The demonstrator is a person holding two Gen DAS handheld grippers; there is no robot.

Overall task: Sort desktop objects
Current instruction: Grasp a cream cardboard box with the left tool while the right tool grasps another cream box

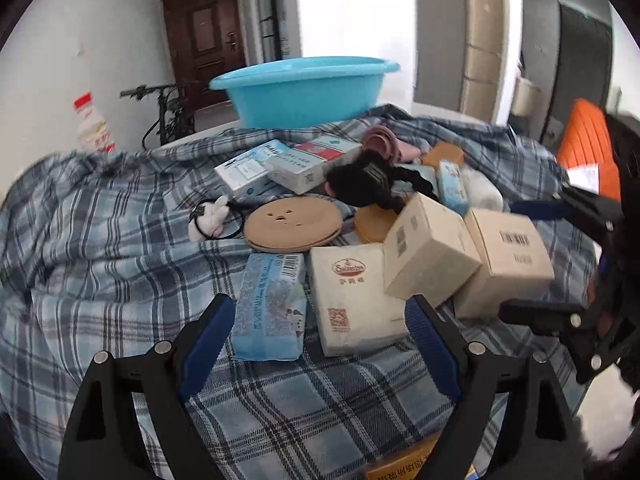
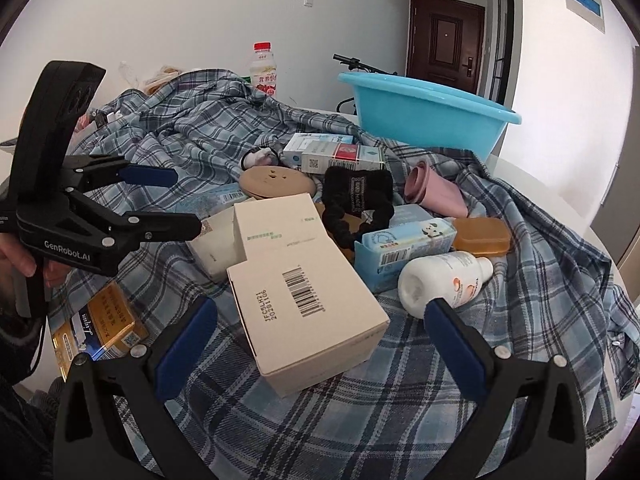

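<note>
A heap of small desktop things lies on a rumpled blue plaid cloth (image 1: 120, 240) that covers the table. The left gripper (image 1: 320, 320) hovers at the near edge with its jaws wide apart and nothing between the pads; just beyond its fingertips lie a light-blue tissue pack (image 1: 270, 306) and, touching it on the right, a beige tissue pack (image 1: 352, 300). Right of those, two cream cartons lean together: a tilted carton (image 1: 430, 244) resting on the beige pack, and the barcode carton (image 2: 308, 300), which sits directly ahead of the right gripper (image 2: 320, 328). The right gripper's jaws also stand apart, with the barcode carton between and just beyond the blue pads, not touched. Farther in lie a round tan disc (image 1: 294, 220), a white plush hair tie (image 1: 210, 220) to its left, a black scrunchie (image 2: 358, 200), stacked white medicine boxes (image 1: 280, 168), a pink cup (image 2: 434, 192) on its side, an amber soap bar (image 2: 482, 236), a blue panda carton (image 2: 404, 250) and a white bottle (image 2: 444, 278) lying on its side near the right pad. A turquoise basin (image 2: 428, 120) stands at the far edge, with a red-capped drink bottle (image 2: 264, 68) to the far left. A gold-and-blue box (image 2: 100, 328) lies at the near left, below the left gripper
</note>
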